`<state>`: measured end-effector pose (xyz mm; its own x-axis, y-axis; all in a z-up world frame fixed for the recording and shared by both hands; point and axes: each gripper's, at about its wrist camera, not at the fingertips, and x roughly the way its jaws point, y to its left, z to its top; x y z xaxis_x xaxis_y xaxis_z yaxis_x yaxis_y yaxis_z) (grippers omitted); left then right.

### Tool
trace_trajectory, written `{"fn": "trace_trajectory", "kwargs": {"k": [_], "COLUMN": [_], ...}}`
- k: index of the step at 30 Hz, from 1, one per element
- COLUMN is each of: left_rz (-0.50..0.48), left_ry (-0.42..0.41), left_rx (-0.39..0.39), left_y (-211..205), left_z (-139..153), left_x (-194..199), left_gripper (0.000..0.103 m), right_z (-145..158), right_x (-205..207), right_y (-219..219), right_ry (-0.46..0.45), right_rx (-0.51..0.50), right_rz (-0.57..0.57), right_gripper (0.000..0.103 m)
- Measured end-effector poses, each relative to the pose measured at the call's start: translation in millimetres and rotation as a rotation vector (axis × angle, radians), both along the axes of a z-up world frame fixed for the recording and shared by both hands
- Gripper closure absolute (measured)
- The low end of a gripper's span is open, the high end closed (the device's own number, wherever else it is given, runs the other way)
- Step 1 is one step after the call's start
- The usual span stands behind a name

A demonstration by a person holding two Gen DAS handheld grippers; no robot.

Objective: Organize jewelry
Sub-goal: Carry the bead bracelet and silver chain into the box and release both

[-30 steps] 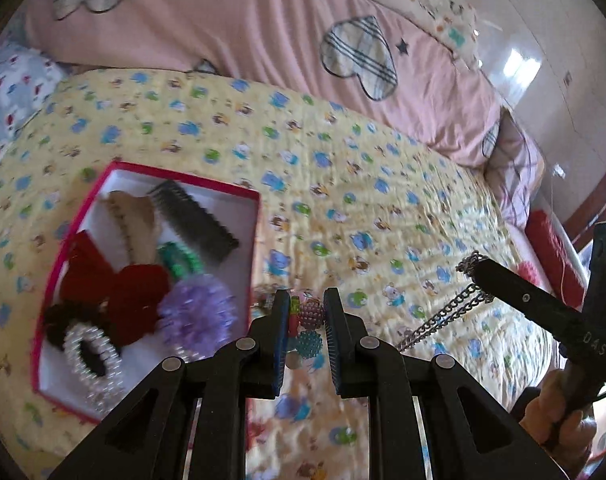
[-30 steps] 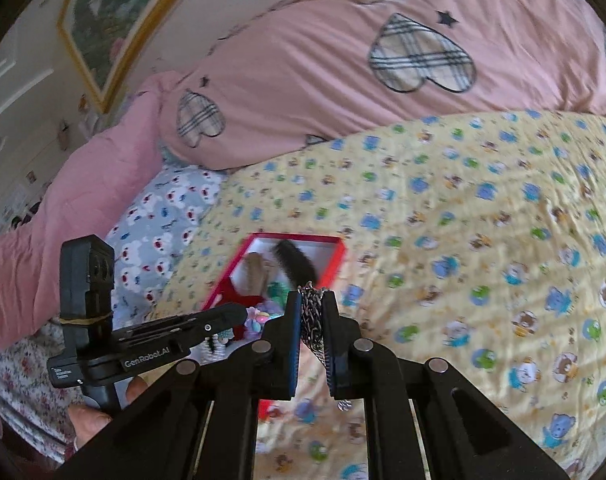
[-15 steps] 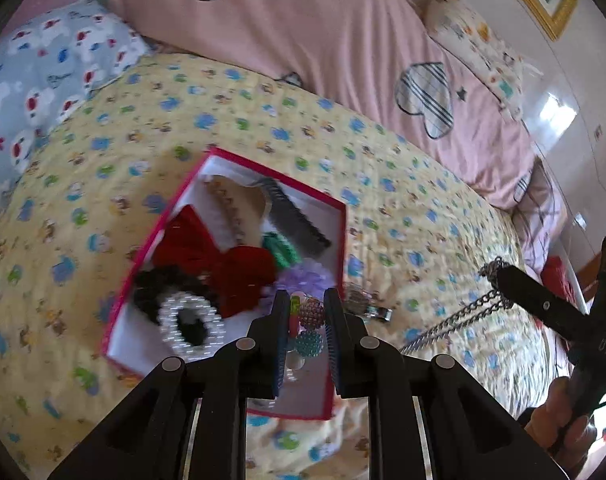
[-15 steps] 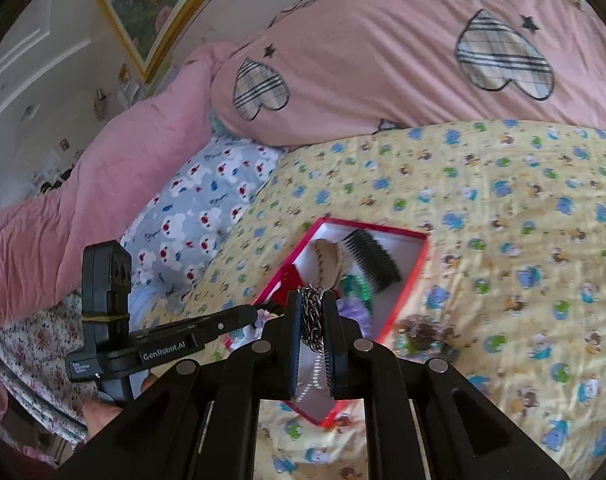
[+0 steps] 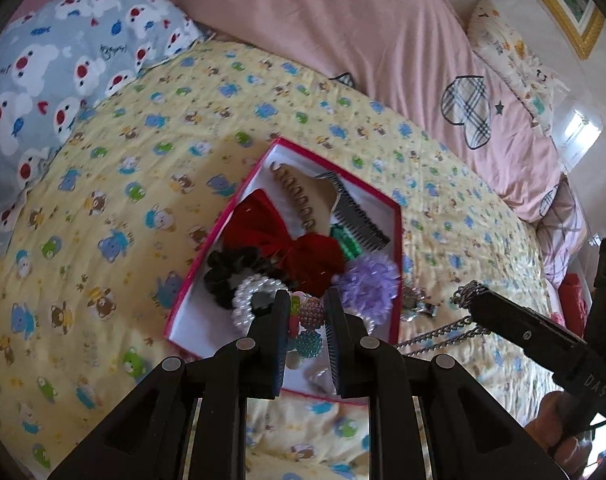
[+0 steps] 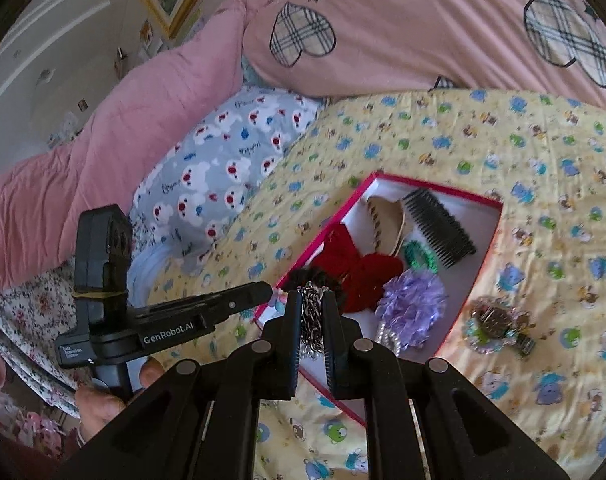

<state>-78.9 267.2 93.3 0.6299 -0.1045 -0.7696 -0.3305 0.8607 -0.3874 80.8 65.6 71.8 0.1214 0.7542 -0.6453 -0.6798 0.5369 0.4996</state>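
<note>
A string of pink and teal beaded balls (image 5: 308, 326) is pinched in the left gripper (image 5: 306, 307) above the red-rimmed white cardboard box (image 5: 373, 190) on the yellow cartoon-print bed quilt (image 5: 115, 184). The right gripper (image 6: 312, 309) fingers clamp a silver metal chain (image 6: 312, 312) beside the box's near edge.

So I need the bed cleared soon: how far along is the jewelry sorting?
Mostly done. The red-rimmed box already holds the red bow, black comb, purple flower and pearl ring. In hand: the left gripper holds a beaded piece over the box, and the right gripper pinches a metal chain. Left: a round ornament lies on the quilt beside the box.
</note>
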Motion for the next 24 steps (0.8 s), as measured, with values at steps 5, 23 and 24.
{"fn": "trace_trajectory", "kwargs": {"k": [5,23,24], "left_rz": [0.015,0.051,0.051], "left_ry": [0.041,0.132,0.130], "left_rx": [-0.009,-0.008,-0.009], "left_y": [8.7,23.5,23.5], "left_z": [-19.6,-69.8,-70.0], "left_x": [2.2,19.4,18.8], "left_gripper": [0.087,0.086,0.086], "right_z": [-22.2,-98.7,-100.9], "right_x": [-1.3,7.4,6.7], "right_y": [9.4,20.2,21.4], "right_ry": [0.042,0.187,0.195], "right_rx": [-0.036,-0.157,-0.158], "right_rz": [0.010,0.016,0.019], "right_gripper": [0.094,0.093,0.093]}}
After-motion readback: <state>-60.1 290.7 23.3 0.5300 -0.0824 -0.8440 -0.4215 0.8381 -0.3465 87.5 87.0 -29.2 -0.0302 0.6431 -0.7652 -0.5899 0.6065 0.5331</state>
